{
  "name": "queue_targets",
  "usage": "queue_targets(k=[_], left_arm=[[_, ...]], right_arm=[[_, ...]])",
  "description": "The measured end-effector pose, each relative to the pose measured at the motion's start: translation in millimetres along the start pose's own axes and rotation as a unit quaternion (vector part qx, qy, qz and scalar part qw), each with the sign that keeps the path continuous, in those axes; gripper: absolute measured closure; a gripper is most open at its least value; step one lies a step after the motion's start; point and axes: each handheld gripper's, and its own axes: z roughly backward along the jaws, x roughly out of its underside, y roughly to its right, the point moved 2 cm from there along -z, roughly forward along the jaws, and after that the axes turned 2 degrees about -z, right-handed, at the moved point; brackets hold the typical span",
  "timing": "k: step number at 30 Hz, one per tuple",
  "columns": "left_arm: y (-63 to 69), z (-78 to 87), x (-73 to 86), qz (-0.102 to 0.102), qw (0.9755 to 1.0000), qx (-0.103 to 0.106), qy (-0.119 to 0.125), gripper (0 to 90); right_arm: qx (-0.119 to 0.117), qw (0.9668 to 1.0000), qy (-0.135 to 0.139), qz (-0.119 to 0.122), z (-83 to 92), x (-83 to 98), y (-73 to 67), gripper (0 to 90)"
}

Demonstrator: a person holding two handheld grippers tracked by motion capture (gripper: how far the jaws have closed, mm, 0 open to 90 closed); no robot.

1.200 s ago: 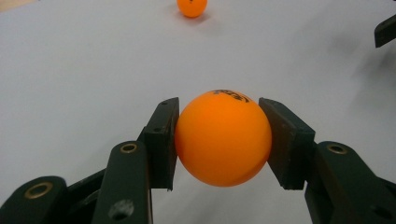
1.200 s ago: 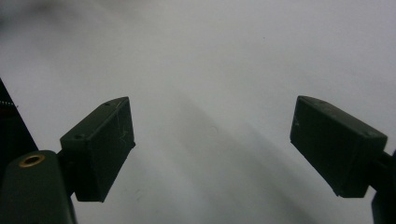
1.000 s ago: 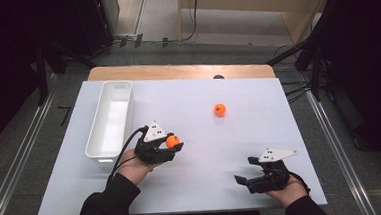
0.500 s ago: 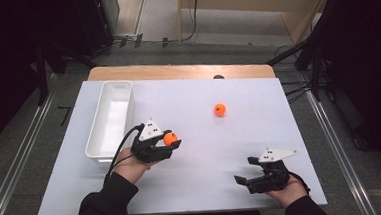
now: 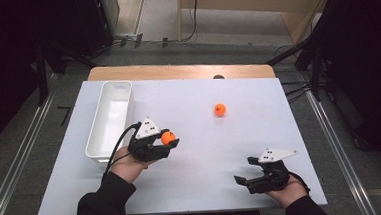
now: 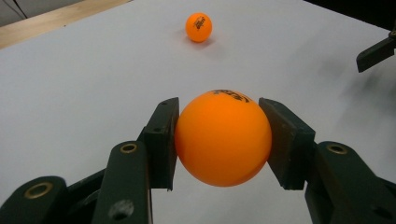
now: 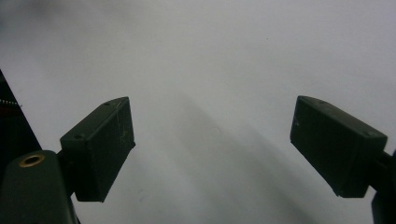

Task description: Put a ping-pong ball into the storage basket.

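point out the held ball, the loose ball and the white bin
held ball (image 6: 223, 137), left gripper view, middle of its orange front
loose ball (image 5: 220, 109), high view, centre of the ball
white bin (image 5: 96, 142), high view, its left long wall

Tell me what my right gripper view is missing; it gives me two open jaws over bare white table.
Observer: The left gripper is shut on an orange ball, pads pressed on both its sides.
Operator: Give me the rest of the table.
Observer: A second orange ball lies loose on the white table, apart from both grippers.
Operator: Name any container.
Observer: A white bin stands along the table's left edge in the high view, beside the left hand; nothing shows inside it.
Operator: Place my right gripper.
Observer: The right gripper sits open near the table's front right corner.
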Motion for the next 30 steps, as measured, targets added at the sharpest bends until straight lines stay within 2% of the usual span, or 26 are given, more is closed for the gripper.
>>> queue_targets(k=[16,30], left_arm=[[-11.3,14.0,-6.6,0.006,0.9999,-0.008,0.001,50.6],[-15.7,17.7,-7.8,0.013,0.9998,-0.012,0.0,50.6]], right_arm=[[0.0,1.0,0.0,-0.001,0.1,0.0,0.2,12.2],[0.0,1.0,-0.001,-0.002,0.3,0.1,-0.1,12.2]])
